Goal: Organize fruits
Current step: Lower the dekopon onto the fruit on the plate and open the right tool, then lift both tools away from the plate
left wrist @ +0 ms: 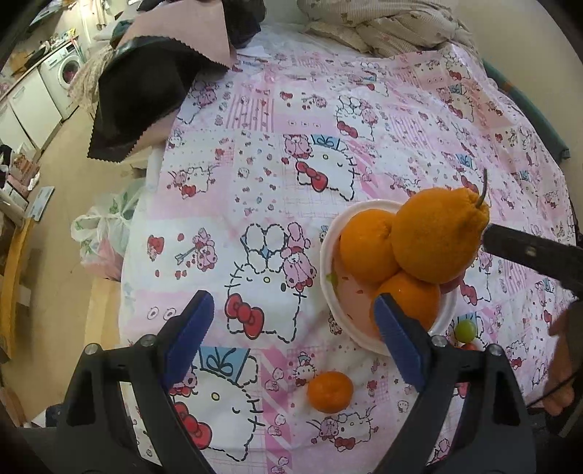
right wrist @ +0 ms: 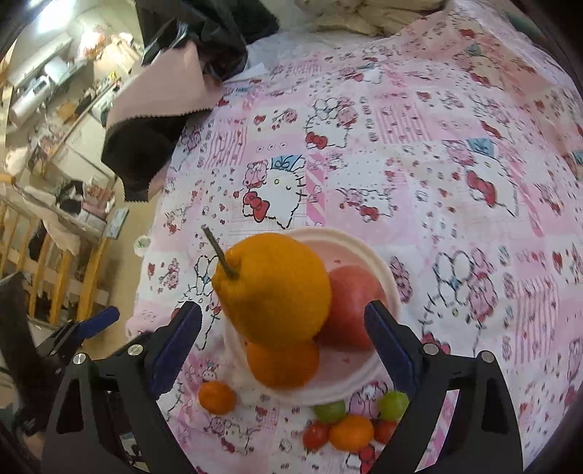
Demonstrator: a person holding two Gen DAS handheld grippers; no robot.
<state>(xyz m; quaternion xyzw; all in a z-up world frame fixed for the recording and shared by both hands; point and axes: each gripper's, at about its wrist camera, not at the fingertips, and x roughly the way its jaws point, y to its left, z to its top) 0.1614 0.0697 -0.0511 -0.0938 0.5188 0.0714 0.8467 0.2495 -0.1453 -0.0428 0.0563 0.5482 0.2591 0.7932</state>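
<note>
A white bowl (left wrist: 328, 255) (right wrist: 386, 269) on the pink cartoon-print cloth holds a big stemmed orange citrus (left wrist: 441, 233) (right wrist: 277, 288) on top of two oranges (left wrist: 366, 248) (right wrist: 282, 361) and a red apple (right wrist: 351, 306). A small mandarin (left wrist: 329, 392) (right wrist: 216, 397) lies on the cloth in front of the bowl. Green grapes (right wrist: 329, 410), cherry tomatoes (right wrist: 315, 435) and a small orange fruit (right wrist: 351, 432) lie by the bowl's near side. My left gripper (left wrist: 291, 328) is open and empty, left of the bowl. My right gripper (right wrist: 284, 342) is open, its jaws either side of the bowl.
Black and pink fabric (left wrist: 145, 84) (right wrist: 164, 105) hangs over the table's far left corner. Crumpled cloth (left wrist: 382, 25) lies at the far edge. A plastic bag (left wrist: 105, 233) sits on the floor at left. The right gripper's finger (left wrist: 528, 251) shows in the left wrist view.
</note>
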